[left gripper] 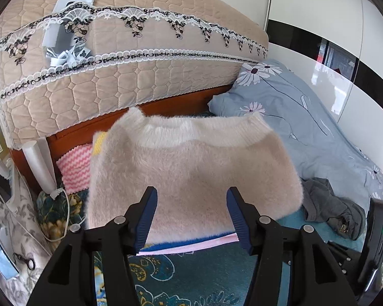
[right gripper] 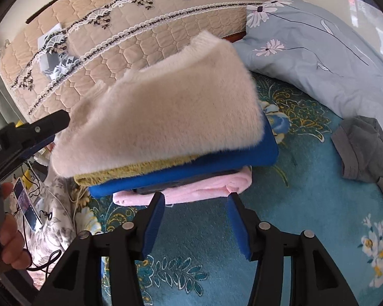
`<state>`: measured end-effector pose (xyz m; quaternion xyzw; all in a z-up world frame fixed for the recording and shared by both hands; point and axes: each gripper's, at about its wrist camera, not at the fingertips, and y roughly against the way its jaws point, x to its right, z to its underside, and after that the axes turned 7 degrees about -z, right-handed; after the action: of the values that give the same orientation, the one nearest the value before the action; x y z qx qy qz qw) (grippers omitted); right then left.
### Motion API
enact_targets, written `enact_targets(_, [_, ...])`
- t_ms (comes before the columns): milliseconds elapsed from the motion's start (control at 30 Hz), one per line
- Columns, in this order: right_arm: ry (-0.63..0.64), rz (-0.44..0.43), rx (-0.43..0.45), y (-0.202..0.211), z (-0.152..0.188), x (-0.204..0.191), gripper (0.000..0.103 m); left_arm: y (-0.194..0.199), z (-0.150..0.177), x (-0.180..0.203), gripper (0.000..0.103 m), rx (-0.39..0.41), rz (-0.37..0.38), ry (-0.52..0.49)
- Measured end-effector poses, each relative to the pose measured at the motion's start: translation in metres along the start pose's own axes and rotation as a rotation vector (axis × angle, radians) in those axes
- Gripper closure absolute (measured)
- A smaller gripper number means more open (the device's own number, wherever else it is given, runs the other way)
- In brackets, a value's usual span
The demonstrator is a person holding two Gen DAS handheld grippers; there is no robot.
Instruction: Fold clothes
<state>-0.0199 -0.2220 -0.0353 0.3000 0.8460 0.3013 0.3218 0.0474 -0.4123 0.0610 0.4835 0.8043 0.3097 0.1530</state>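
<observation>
The left gripper [left gripper: 191,216] stands with its jaws wide apart, ribbed blue pads facing each other, and nothing is pinched between them. Just ahead of the tips lies the folded beige sweater [left gripper: 191,168], its near edge showing in the gap between the jaws; whether the tips brush the fur cannot be told. The sweater is thick, long-piled and fuzzy, folded to a rough rectangle, with a paler ribbed band on the side away from the jaws. Its long axis runs crosswise to the jaws, from side to side.

The right gripper [right gripper: 195,219] also has its jaws parted, about as wide, and grips nothing. Just beyond its tips is the stack of folded clothes: a soft pink garment [right gripper: 204,188] at the bottom, nearest the tips, then a smooth blue garment [right gripper: 191,176], a thin olive-yellow fuzzy layer [right gripper: 140,169], and the beige sweater on top. Seen from here the stack's long side slants up and away to the right of the jaws.

The stack rests on a teal floral bedspread [right gripper: 306,204]. To the right of the jaws lies a crumpled grey garment [right gripper: 362,148], and beyond it a pale blue quilt with daisies [right gripper: 319,51]. Behind the stack rises a quilted beige headboard cover [left gripper: 140,76] with lace trim.
</observation>
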Motion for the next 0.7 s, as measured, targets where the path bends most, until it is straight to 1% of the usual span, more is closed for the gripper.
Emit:
enact_targets(33, [-0.005, 0.005, 0.006, 0.000, 0.004, 0.001, 0.043, 0.001, 0.003, 0.002, 0.037, -0.005, 0.000, -0.003])
enact_targets(100, [-0.011, 0.019, 0.018, 0.000, 0.012, 0.001, 0.039, 0.002, 0.008, 0.007, 0.037, -0.012, -0.008, -0.020])
enact_targets(167, [-0.020, 0.036, 0.031, 0.000, 0.019, 0.003, 0.037, 0.003, 0.015, 0.011, 0.037, -0.008, -0.032, -0.042])
enact_targets(233, [-0.026, 0.052, 0.042, 0.000, 0.024, 0.003, 0.035, 0.005, 0.024, 0.010, 0.036, -0.015, -0.044, -0.023])
enact_targets(333, [-0.016, 0.072, 0.062, 0.000, 0.031, 0.001, 0.034, 0.004, 0.039, 0.004, 0.035, -0.041, -0.038, 0.038])
enact_targets(367, [-0.005, 0.077, 0.067, 0.001, 0.032, -0.001, 0.031, 0.003, 0.043, 0.004, 0.035, -0.049, -0.040, 0.050])
enact_targets(400, [0.006, 0.082, 0.073, 0.002, 0.033, -0.002, 0.028, 0.003, 0.046, 0.004, 0.035, -0.057, -0.049, 0.050])
enact_targets(467, [0.024, 0.094, 0.089, 0.004, 0.035, -0.004, 0.023, 0.002, 0.050, 0.005, 0.035, -0.067, -0.072, 0.042])
enact_targets(600, [0.016, 0.111, 0.103, 0.006, 0.036, -0.003, 0.023, 0.006, 0.054, 0.006, 0.035, -0.059, -0.095, 0.033])
enact_targets(633, [0.013, 0.116, 0.106, 0.007, 0.036, -0.002, 0.023, 0.007, 0.054, 0.007, 0.031, -0.058, -0.098, 0.034])
enact_targets(667, [0.010, 0.119, 0.112, 0.008, 0.037, -0.002, 0.019, 0.007, 0.055, 0.007, 0.028, -0.058, -0.100, 0.035])
enact_targets(700, [0.007, 0.122, 0.119, 0.010, 0.037, -0.001, 0.013, 0.008, 0.056, 0.008, 0.022, -0.059, -0.102, 0.038])
